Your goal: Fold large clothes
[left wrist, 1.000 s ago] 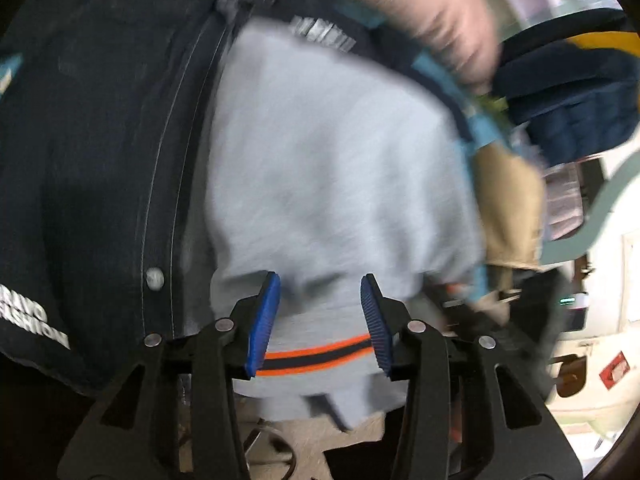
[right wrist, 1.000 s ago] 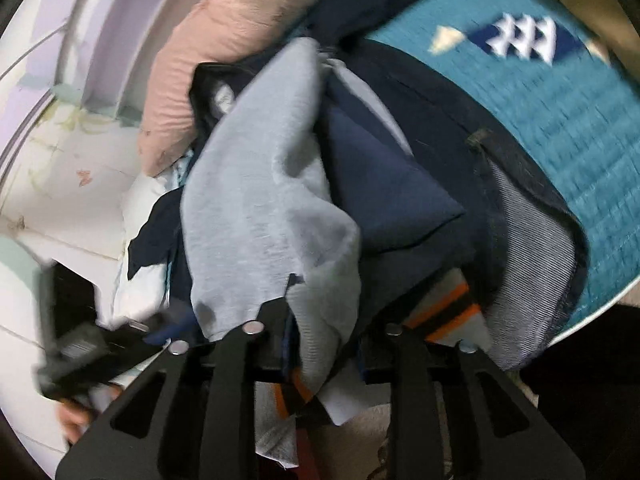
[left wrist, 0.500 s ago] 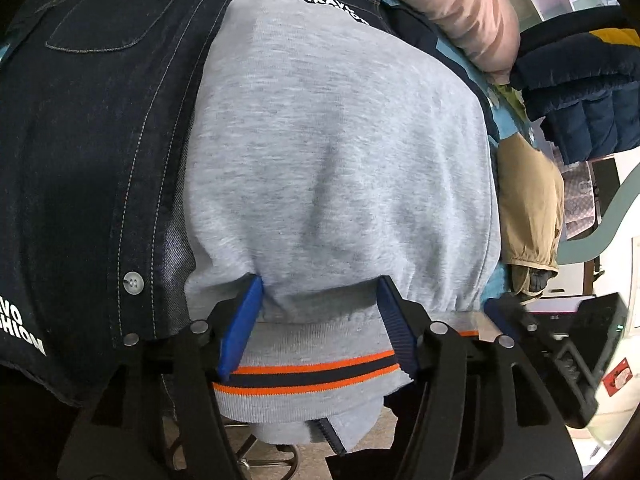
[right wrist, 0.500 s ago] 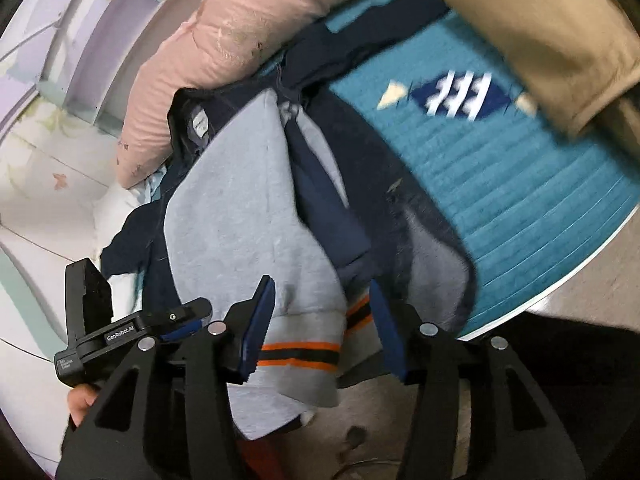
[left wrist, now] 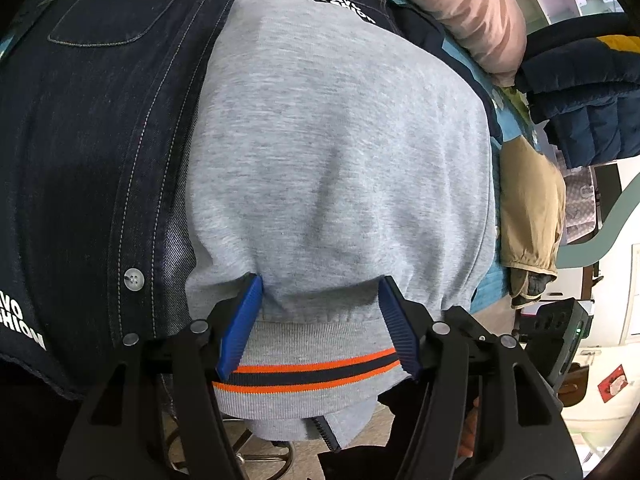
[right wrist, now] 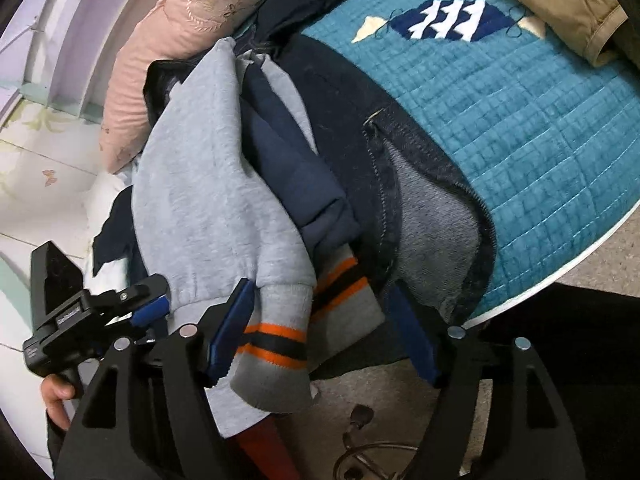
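Observation:
A grey sweatshirt (left wrist: 340, 152) with an orange and navy striped hem (left wrist: 308, 372) lies folded over a dark denim jacket (left wrist: 92, 140) at the bed's edge. My left gripper (left wrist: 320, 320) is open, its blue pads on either side of the hem band, not pinching it. In the right wrist view the same sweatshirt (right wrist: 208, 200) hangs over the edge, with the denim jacket (right wrist: 360, 120) beside it. My right gripper (right wrist: 320, 328) is open, its jaws wide around the striped cuffs (right wrist: 272, 344). The left gripper (right wrist: 92, 320) shows at lower left.
A teal quilted bedspread (right wrist: 500, 120) covers the bed. A pink pillow (right wrist: 180, 32) lies at its back. A tan garment (left wrist: 528, 208) and a navy puffer jacket (left wrist: 580, 92) lie to the right. Beige floor (right wrist: 392, 392) is below the bed edge.
My right gripper went from shut on the bunched sweatshirt to open. The sweatshirt dropped flat over the jacket. My left gripper's jaws opened wider.

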{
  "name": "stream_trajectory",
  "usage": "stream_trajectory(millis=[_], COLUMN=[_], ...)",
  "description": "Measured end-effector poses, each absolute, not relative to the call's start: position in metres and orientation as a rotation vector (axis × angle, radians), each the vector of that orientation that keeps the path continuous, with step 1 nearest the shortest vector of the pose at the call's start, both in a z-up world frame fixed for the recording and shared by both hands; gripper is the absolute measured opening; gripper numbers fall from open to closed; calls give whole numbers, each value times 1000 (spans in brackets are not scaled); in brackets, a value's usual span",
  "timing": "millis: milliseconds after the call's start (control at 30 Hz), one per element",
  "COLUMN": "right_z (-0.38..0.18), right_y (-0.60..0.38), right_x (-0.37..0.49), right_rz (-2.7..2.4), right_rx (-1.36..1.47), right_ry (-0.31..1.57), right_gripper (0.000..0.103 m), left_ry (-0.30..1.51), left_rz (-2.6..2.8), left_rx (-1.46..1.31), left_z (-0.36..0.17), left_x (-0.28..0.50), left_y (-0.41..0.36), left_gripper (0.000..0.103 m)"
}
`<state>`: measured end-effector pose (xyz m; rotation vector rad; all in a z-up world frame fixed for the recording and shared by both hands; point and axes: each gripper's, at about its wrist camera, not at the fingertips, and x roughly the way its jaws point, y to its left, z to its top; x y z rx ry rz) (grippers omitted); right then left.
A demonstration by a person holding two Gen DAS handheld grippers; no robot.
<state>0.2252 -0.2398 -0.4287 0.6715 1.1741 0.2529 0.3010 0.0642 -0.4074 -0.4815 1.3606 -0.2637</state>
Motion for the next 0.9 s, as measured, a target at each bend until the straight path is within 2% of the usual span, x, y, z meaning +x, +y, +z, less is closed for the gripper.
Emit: stream_trajectory(millis=[67, 133, 267, 333, 467, 600, 767, 900], right_z=[-428, -431, -429, -422, -436, -407, -404, -402], right_y=[-238, -240, -239, -236, -243, -228, -223, -213], right_x=[225, 225, 224, 222, 226, 219, 219, 226], right_rz=[265, 278, 291, 286, 288, 277, 237, 255], right_rx=[655, 689, 678, 653, 754, 640, 579, 562], right_ry=[1185, 1191, 1191, 1175, 1194, 1167, 1176, 1176], right_gripper=[54, 52, 37, 35, 40, 40, 37, 46], left_ry=[1364, 1367, 1374, 1377, 1390, 1403, 1410, 1411], left_rz=[-267, -271, -273, -280, -305, -323, -343, -359], left_rx=[-479, -481, -476, -469, -471, -461, -469, -482], left_z=[-408, -408, -408, -408, -409, -410, -411, -413], left_x=[302, 303, 304, 305, 308, 311, 313, 314], left_y=[63, 62, 61, 60, 62, 63, 65, 67], left_gripper=[63, 64, 65, 65, 65, 66, 67, 70])
